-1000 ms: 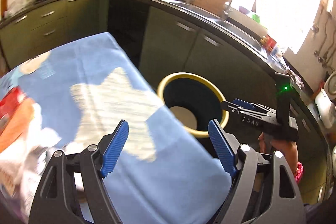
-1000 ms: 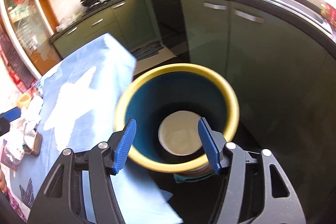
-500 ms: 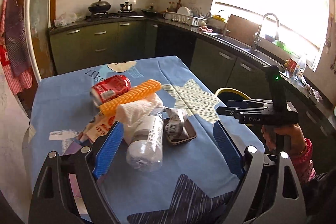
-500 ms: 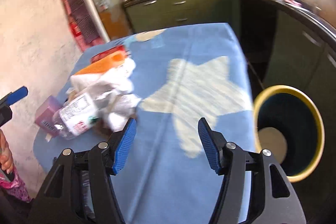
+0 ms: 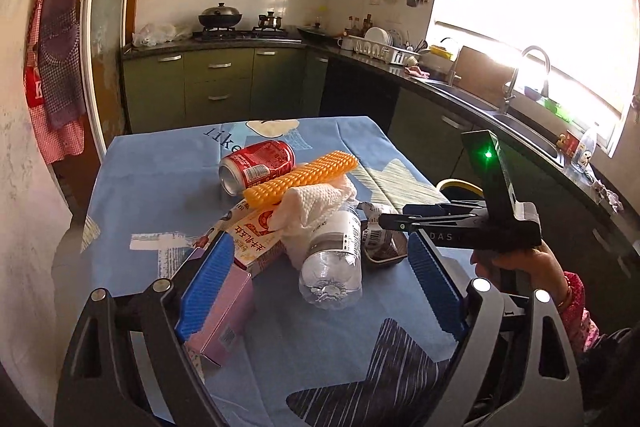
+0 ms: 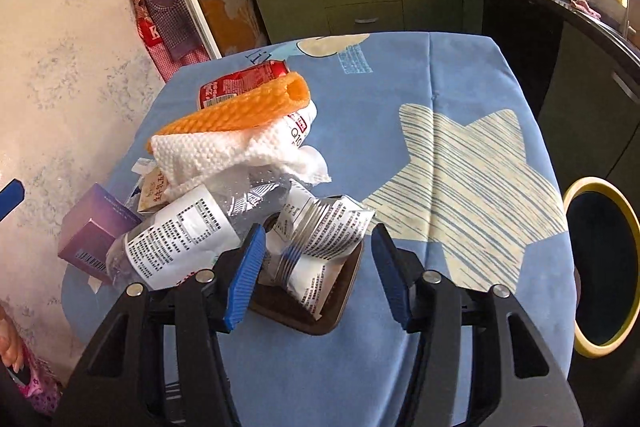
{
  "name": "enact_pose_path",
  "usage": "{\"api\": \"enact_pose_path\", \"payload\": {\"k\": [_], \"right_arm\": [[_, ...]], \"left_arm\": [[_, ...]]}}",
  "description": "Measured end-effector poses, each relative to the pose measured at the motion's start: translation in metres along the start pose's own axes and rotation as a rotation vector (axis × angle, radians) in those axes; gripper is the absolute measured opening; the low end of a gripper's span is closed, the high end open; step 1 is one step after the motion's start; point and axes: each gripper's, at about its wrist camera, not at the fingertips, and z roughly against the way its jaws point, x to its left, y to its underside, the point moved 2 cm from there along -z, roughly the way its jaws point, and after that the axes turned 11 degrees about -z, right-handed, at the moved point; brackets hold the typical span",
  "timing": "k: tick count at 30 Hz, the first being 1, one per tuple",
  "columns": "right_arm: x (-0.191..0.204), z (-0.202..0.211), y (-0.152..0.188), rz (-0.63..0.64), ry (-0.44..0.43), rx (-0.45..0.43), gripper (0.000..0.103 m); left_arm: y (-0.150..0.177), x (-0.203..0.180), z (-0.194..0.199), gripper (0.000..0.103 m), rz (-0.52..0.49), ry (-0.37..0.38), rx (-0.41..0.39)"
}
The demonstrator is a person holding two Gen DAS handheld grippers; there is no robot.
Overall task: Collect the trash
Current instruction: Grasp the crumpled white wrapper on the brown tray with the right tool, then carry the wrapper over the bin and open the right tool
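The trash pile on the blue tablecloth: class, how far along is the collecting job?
Done: nothing visibly; the yellow-rimmed dark bin is too dark to check. In hand: nothing; the left gripper is open, and the right gripper is closing around a crumpled white printed wrapper without pressing it. Left: red drink can, orange ridged foam sleeve, clear plastic bottle, purple carton.

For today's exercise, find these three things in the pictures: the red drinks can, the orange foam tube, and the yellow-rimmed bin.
red drinks can (image 5: 262, 163): left wrist view, on its printed side.
orange foam tube (image 5: 304, 177): left wrist view, on its ribbed middle.
yellow-rimmed bin (image 6: 578, 189): right wrist view, on the yellow rim.
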Motion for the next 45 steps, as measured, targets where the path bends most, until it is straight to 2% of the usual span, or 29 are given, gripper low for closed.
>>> {"api": "enact_pose_path", "payload": {"k": [14,16,18,23,32,37,41,45], "right_arm": [[0.010,-0.022,-0.006,0.026,0.083,0.025,0.053],[0.010,-0.022,-0.006,0.021,0.081,0.015,0.054],[0.009,-0.020,-0.007,0.014,0.085,-0.006,0.048],[0.010,-0.003,-0.010,0.007,0.061,-0.062,0.043],[-0.004,0.041,-0.020,-0.048,0.009,-0.156,0.042],[-0.052,0.086,-0.027,-0.137,0.074,-0.266,0.042],[-0.127,0.113,-0.026,-0.275,0.217,-0.334,0.043],[-0.200,0.119,-0.016,-0.396,0.349,-0.336,0.043]], "left_arm": [[0.004,0.008,-0.009,0.087,0.037,0.014,0.014],[0.005,0.006,-0.010,0.087,0.035,0.014,0.013],[0.004,0.006,-0.010,0.087,0.035,0.014,0.013],[0.005,0.006,-0.011,0.087,0.038,0.013,0.015],[0.006,0.003,-0.013,0.087,0.031,0.016,0.015],[0.006,0.003,-0.012,0.087,0.027,0.015,0.012],[0.007,0.003,-0.013,0.087,0.029,0.026,0.011],[0.007,0.001,-0.017,0.087,0.020,0.018,0.021]]}}
